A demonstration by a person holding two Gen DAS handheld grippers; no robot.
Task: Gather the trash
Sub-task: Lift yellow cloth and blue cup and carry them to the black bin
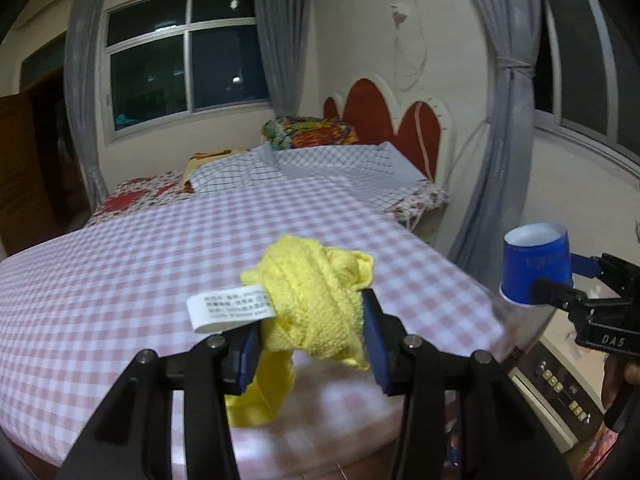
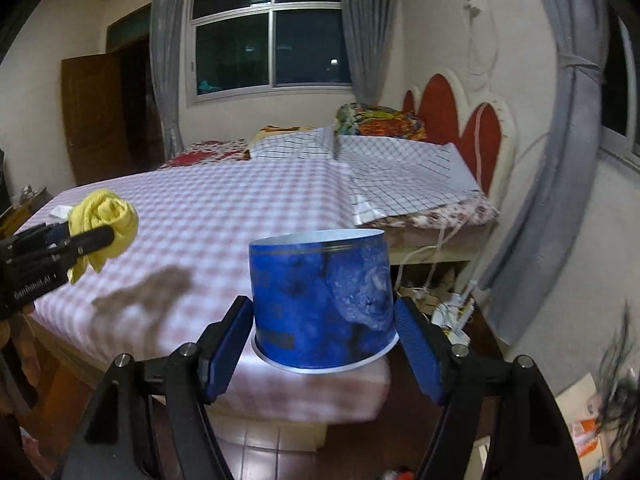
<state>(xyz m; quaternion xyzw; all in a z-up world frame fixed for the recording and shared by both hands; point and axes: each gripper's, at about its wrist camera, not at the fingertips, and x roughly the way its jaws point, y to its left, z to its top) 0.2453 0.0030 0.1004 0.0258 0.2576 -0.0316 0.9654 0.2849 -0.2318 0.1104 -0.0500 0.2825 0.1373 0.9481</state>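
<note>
While I carry both pieces over the bed with pink checked sheet (image 1: 160, 248), my left claw (image 1: 312, 336) is closed on the crumpled yellow knitted cloth with white label (image 1: 312, 300), and my right claw (image 2: 324, 344) clamps the blue paper cup (image 2: 320, 300) at its base. From the left view the cup sits at 3 o'clock. Picking looks done; I see no bin, so dropping remains.

Crumpled yellow cloth (image 1: 316, 300) with white tag; upside-down blue paper cup (image 2: 322, 304)
</note>
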